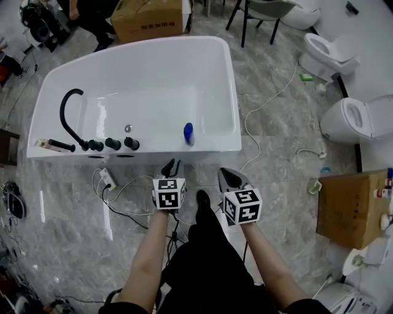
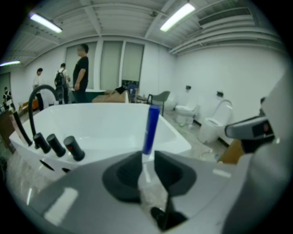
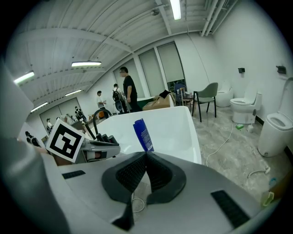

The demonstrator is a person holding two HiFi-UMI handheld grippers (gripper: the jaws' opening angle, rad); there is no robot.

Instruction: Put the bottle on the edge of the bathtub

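Head view: our forearms reach toward the bathtub; left tool slightly spread, right tool pressed together; jaws hide the bottle base.

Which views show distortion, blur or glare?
Head view: sharp, even light, faint glare streak inside the bathtub. Left gripper view: heavy fisheye, dark corners, soft bottle. Right gripper view: fisheye too, bottle crisper, ceiling lights bloom.

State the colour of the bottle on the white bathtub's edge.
Blue bottle; clearest in right gripper view.
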